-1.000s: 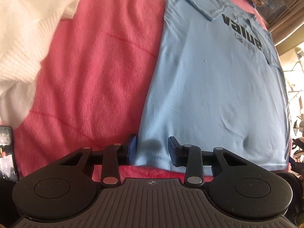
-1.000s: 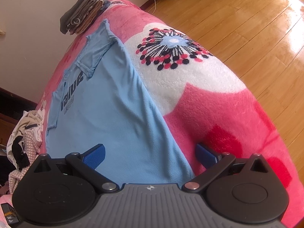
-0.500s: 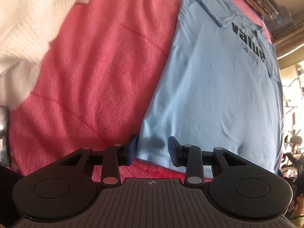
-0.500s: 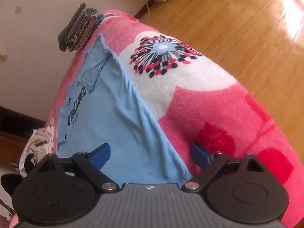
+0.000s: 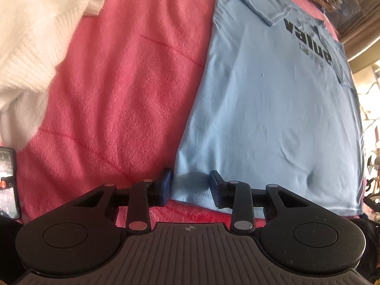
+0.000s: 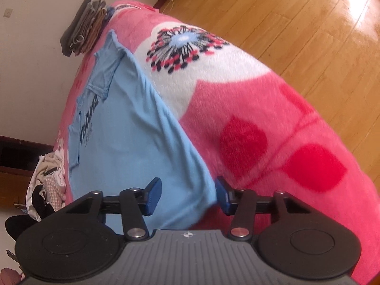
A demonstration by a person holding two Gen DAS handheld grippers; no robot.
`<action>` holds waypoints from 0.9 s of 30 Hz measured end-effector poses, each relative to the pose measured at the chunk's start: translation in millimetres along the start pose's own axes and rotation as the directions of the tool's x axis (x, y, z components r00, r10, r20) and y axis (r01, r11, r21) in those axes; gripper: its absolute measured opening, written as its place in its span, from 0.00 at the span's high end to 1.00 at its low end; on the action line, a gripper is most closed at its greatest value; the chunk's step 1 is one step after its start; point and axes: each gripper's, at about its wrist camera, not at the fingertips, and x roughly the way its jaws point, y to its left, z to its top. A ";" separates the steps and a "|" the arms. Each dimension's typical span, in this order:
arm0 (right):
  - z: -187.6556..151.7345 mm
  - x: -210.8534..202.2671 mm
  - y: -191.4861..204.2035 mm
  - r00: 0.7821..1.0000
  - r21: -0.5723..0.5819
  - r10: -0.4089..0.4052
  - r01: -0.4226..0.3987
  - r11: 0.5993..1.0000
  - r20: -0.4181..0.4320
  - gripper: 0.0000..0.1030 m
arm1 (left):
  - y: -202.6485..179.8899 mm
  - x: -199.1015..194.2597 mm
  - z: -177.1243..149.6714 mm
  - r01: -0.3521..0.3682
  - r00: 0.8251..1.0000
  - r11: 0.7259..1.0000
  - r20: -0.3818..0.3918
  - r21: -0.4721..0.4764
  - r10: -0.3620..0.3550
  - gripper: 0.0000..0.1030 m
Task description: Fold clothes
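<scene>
A light blue T-shirt [image 5: 273, 109] with black lettering lies flat on a pink blanket [image 5: 123, 90], sleeves folded in. It also shows in the right wrist view [image 6: 133, 137]. My left gripper [image 5: 190, 186] is open, its blue pads on either side of the shirt's near left hem corner. My right gripper [image 6: 187, 196] is open, narrower than before, its pads straddling the shirt's near right hem corner. Neither pinches the cloth.
A white knit garment [image 5: 35, 30] lies at the far left. A phone [image 5: 8, 182] lies at the left edge. A stack of folded clothes [image 6: 83, 26] sits at the far end. A clothes pile [image 6: 47, 180] lies left. Wooden floor [image 6: 296, 19] lies to the right of the bed.
My right gripper's jaws have closed in from wide open around the right hem corner. The left gripper has stayed at the left hem corner with only small shifts of view.
</scene>
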 end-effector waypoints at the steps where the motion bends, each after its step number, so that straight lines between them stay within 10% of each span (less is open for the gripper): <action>1: -1.6 -0.1 -0.8 1.000 0.002 0.004 -0.004 1.000 -0.004 0.54 | -0.1 -0.3 -0.2 -0.003 1.000 1.000 0.000 0.004 0.003 0.67; 9: -2.3 2.5 -6.6 1.000 0.031 0.024 -0.024 0.999 -0.012 0.81 | -0.1 -3.8 -1.4 -0.004 1.000 1.000 -0.005 0.024 0.004 0.70; 27: -3.0 6.9 -13.6 0.999 0.081 0.048 -0.048 0.996 -0.010 0.84 | 3.3 -7.6 -5.2 -0.009 0.999 1.000 -0.043 0.023 0.010 0.71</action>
